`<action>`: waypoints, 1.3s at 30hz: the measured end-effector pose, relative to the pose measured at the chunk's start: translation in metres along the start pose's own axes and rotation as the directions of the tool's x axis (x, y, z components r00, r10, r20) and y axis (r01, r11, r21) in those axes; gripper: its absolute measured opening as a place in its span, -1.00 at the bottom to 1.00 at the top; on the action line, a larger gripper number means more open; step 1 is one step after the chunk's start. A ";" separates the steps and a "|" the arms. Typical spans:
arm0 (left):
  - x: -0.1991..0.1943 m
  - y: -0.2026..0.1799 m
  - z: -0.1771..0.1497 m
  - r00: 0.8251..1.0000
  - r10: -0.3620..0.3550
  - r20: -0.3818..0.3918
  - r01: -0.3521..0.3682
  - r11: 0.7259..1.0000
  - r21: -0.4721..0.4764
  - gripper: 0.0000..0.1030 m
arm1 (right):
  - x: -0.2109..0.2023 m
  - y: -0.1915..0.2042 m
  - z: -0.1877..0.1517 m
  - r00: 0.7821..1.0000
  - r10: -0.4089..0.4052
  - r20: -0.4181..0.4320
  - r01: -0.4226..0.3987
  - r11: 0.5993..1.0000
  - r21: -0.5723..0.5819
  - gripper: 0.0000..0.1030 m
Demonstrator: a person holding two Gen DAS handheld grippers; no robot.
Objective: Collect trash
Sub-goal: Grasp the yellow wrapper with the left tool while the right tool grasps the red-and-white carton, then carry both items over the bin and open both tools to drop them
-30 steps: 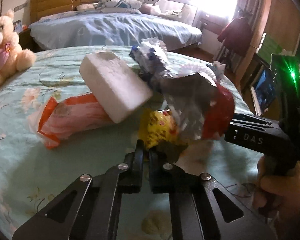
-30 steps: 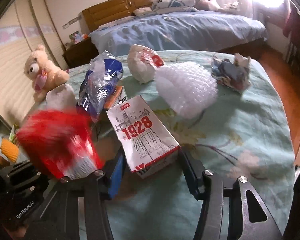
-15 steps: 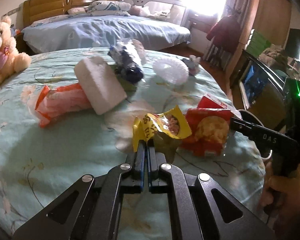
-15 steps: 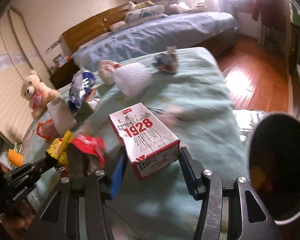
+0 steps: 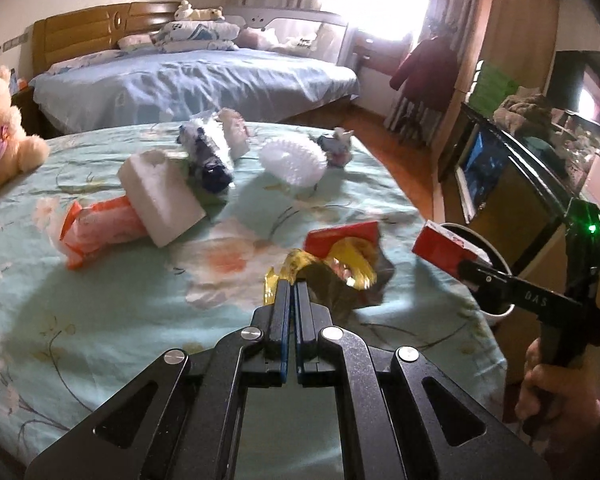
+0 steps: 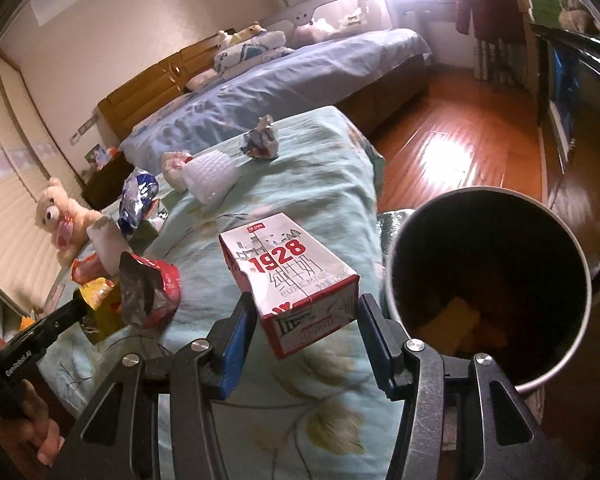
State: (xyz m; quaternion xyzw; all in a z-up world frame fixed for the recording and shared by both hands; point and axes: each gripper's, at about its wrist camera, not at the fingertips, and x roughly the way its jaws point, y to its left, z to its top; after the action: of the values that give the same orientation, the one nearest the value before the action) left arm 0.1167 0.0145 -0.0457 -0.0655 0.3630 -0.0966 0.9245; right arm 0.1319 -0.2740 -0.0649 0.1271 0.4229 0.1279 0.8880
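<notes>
My left gripper (image 5: pixel 293 286) is shut on a yellow snack wrapper (image 5: pixel 342 266), with a red wrapper (image 5: pixel 342 236) hanging with it; both wrappers show in the right wrist view (image 6: pixel 148 292), held above the table. My right gripper (image 6: pixel 304 316) is shut on a white and red "1928" milk carton (image 6: pixel 290 270) and holds it beside the rim of a round dark trash bin (image 6: pixel 488 284) at the table's right edge. The carton also shows in the left wrist view (image 5: pixel 446 250), over the bin (image 5: pixel 496 264).
On the floral table cloth (image 5: pixel 100 300) lie a white foam block (image 5: pixel 160 196), an orange bag (image 5: pixel 100 228), a blue-white bag (image 5: pixel 208 152), white bubble wrap (image 5: pixel 292 158) and a crumpled wrapper (image 5: pixel 336 144). A teddy bear (image 5: pixel 0 128) sits at the left. A bed stands behind.
Both grippers have moved right towards the bin, carrying their loads. The carton now sits next to the bin's rim, and the bin fills more of the right wrist view.
</notes>
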 end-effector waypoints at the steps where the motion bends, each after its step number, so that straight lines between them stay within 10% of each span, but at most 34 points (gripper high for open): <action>1: -0.001 -0.004 0.000 1.000 -0.006 0.001 0.006 1.000 0.006 -0.97 | -0.003 -0.002 -0.001 1.000 -0.001 0.004 0.001 1.000 0.004 0.02; 39: 0.053 -0.158 -0.001 0.973 -0.208 -0.103 0.227 0.944 0.240 -0.97 | -0.057 -0.092 -0.013 0.993 -0.093 0.067 0.082 0.984 0.158 0.01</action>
State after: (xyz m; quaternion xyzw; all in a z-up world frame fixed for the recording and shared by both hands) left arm 0.1334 -0.1515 -0.0515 0.0153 0.3733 -0.2455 0.8945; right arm 0.0979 -0.3779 -0.0628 0.1815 0.4036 0.0507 0.8953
